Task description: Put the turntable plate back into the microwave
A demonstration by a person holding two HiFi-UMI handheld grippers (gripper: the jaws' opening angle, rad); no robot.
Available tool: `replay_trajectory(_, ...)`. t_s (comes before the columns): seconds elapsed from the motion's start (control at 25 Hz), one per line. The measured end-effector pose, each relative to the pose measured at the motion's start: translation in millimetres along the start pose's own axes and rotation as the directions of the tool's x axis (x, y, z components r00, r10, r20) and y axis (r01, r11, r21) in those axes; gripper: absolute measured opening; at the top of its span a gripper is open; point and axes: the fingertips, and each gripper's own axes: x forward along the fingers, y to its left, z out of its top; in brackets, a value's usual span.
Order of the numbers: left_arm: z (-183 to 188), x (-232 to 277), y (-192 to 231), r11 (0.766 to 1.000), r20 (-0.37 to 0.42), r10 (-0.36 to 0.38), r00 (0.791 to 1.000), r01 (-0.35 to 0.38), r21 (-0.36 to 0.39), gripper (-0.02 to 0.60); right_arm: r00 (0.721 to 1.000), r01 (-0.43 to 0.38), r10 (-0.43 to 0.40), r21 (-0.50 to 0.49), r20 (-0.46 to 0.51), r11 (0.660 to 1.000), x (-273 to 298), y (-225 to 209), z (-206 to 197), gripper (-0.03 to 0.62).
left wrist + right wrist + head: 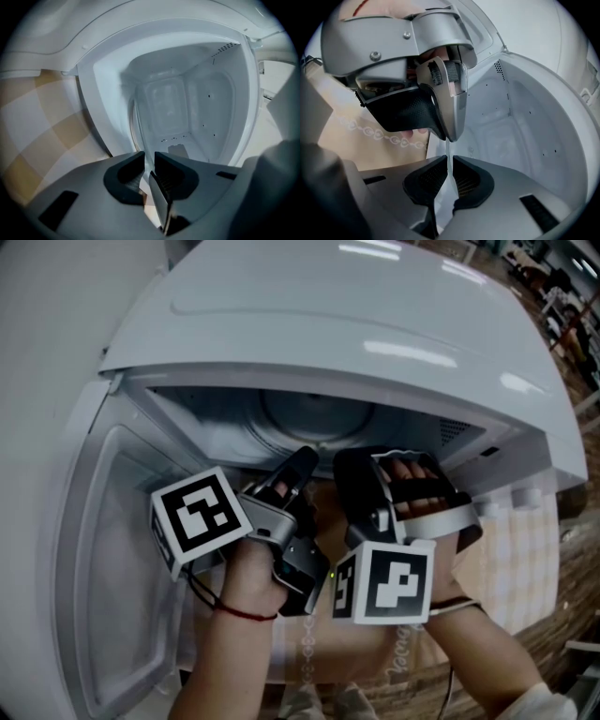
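Right tongs (449,161) clamp the turntable plate (448,149); left tongs (149,155) straddle its rim, parted.

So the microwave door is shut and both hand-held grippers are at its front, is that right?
No: the microwave door is open, swung left, as the head view shows. The left hand-held gripper and right hand-held gripper are at its front.
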Motion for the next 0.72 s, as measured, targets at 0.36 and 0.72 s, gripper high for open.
replay_trajectory(0.36,7.1,-2.8,1.6,0.998,0.049,-0.011,0.999,0.014,-0.059,0.049,1.000,-0.006,0.006,-0.017,0.025,1.000,1.7,-1.1,7.8,0.052)
replay_trajectory(0.72,6.6,2.6,2.7,0.995,0.034,-0.021,0.999,0.024,-0.094,0.043,1.000,-0.011,0.011,0.013,0.009,1.000,7.0,-1.6,2.5,0.052)
